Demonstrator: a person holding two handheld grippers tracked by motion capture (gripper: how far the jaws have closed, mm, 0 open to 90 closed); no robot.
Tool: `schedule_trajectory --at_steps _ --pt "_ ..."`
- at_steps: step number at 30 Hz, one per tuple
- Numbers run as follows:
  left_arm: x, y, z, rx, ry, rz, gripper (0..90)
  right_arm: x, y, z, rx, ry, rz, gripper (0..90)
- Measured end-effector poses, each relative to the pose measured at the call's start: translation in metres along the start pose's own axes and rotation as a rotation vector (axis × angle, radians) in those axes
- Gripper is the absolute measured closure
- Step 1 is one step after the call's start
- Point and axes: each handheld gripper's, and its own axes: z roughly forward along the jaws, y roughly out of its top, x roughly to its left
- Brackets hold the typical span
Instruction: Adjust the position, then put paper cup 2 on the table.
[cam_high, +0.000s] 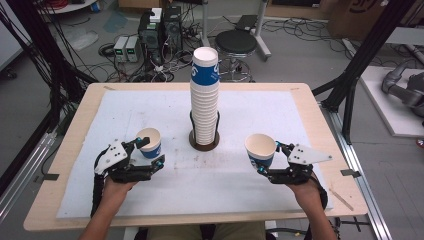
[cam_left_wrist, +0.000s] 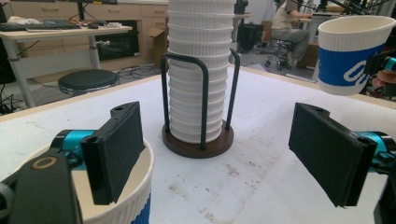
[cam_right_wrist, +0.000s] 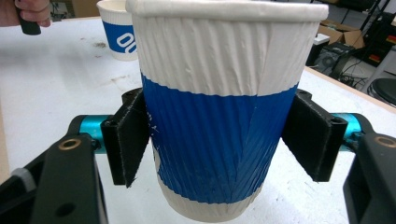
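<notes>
A tall stack of white ribbed paper cups (cam_high: 205, 100) (cam_left_wrist: 201, 70) stands in a black wire holder with a dark round base (cam_left_wrist: 201, 147) at the table's middle. Left of it a blue-banded cup (cam_high: 150, 145) (cam_left_wrist: 126, 207) (cam_right_wrist: 119, 37) stands upright on the mat. My left gripper (cam_high: 150, 152) (cam_left_wrist: 217, 140) is open, with one jaw over that cup's mouth and the other far out beside it. My right gripper (cam_high: 270, 158) (cam_right_wrist: 219, 135) is shut on a second blue-banded cup (cam_high: 261, 149) (cam_right_wrist: 215, 116) (cam_left_wrist: 350, 56), pads against its sides, right of the stack.
A white mat (cam_high: 250, 185) covers the wooden table (cam_high: 75, 165). Beyond the far edge are a black stool (cam_high: 236, 42), computer boxes (cam_high: 160, 30) and cables on the floor. Black frame posts (cam_high: 367, 50) rise at both sides.
</notes>
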Motion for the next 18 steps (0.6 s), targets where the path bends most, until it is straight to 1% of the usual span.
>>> schedule_trajectory --at_steps 5,10,14,18 --pt "0.0001 -0.0009 0.0007 0.005 -0.007 0.000 17.7 -0.0019 -0.0003 -0.0013 -0.014 -0.011 0.009 28.3" --pt "0.0011 -0.0011 0.0003 0.001 -0.006 -0.006 17.7 -0.0021 -0.0002 -0.0013 -0.010 -0.018 0.009 28.3" --pt "0.0012 -0.0016 -0.0003 -0.001 -0.005 -0.012 17.6 -0.0046 -0.0015 -0.0026 -0.013 -0.036 0.010 28.3" --pt "0.0006 -0.0015 -0.0007 0.001 0.001 -0.007 17.6 -0.0085 -0.0032 -0.0049 -0.018 -0.054 0.015 28.3"
